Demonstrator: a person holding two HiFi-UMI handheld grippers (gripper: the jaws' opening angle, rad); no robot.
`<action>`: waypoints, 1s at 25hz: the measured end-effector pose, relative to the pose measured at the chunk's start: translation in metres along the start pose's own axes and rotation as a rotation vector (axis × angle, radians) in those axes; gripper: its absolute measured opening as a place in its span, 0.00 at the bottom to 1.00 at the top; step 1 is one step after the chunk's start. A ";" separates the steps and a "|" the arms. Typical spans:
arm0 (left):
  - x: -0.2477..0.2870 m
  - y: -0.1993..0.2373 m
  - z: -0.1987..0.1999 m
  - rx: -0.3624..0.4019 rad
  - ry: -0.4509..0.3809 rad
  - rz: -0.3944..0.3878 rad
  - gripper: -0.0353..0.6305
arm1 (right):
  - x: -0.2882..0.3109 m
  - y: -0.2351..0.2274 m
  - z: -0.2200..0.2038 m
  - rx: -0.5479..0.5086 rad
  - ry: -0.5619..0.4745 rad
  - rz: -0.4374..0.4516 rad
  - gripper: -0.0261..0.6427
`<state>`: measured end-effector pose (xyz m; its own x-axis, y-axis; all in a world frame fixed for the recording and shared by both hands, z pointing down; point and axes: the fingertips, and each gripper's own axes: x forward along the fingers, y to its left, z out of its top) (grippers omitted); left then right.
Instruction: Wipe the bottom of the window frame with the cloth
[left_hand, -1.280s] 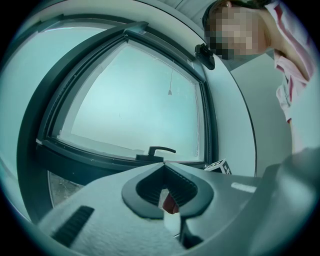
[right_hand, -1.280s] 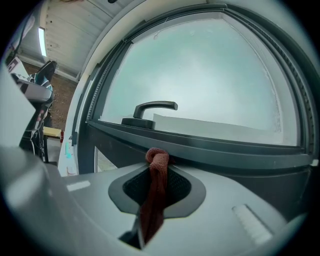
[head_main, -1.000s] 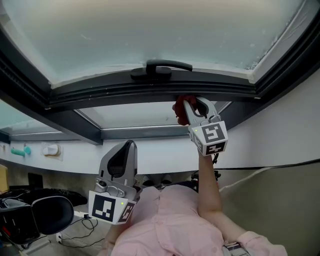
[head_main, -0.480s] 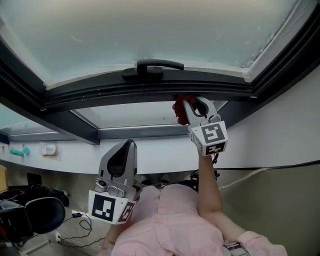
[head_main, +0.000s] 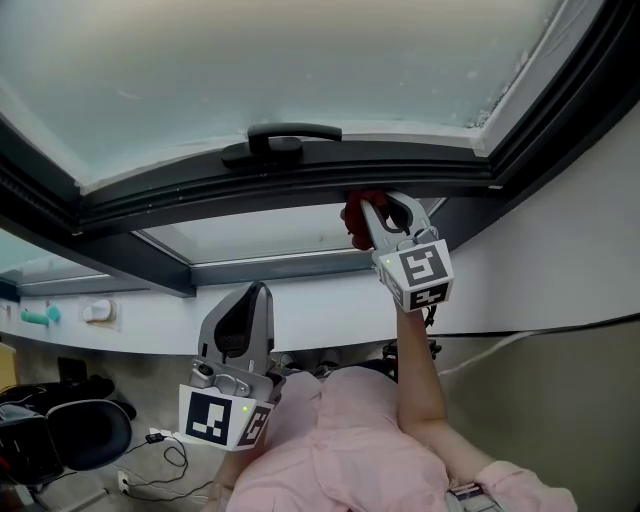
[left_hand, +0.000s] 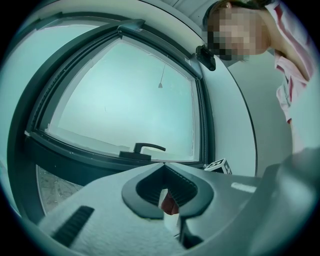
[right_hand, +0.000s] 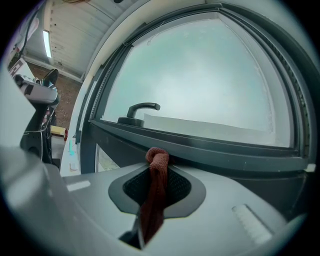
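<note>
Window: pale glass (head_main: 300, 60) in a dark frame, filling the upper part of the head view.
Frame (head_main: 200, 195): its bottom rail runs left to right across the head view, with a long stretch to the left and a short one ending at the right corner (head_main: 490, 165).
Handle (head_main: 285, 135): sits on the sash just above the rail, near its middle.
Right gripper (head_main: 385, 208): raised to the rail, jaws clamped on the cloth, pointing up at the rail's underside.
Left gripper (head_main: 250, 300): hangs low by the person's body, well apart from the frame; jaws closed with nothing between them.
Cloth (right_hand: 157, 165): red, bunched, standing up out of the right jaws. Its top touches the rail, right of the handle and short of the right corner.
Key relation: the rail's long axis lies crosswise to the right jaws, so I judge the wipe should slide sideways along it with the cloth pressed up.
Nearer arm: the right, already at the rail.
Risk: the cloth may lose contact if the gripper dips.
</note>
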<state>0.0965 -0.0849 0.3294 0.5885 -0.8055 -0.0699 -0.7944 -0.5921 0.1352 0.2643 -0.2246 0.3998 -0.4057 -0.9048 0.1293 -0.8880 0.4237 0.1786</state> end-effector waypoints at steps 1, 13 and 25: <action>0.001 -0.001 0.000 0.000 0.000 0.001 0.05 | -0.001 -0.002 0.000 0.002 0.000 0.000 0.12; 0.008 -0.008 -0.004 -0.009 0.001 0.001 0.05 | -0.008 -0.016 -0.003 -0.005 0.000 -0.016 0.12; 0.014 -0.018 -0.003 -0.005 -0.003 -0.023 0.05 | -0.017 -0.034 -0.009 0.003 0.005 -0.043 0.12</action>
<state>0.1194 -0.0855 0.3293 0.6063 -0.7916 -0.0764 -0.7797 -0.6105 0.1389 0.3034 -0.2229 0.3999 -0.3662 -0.9219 0.1266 -0.9051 0.3845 0.1816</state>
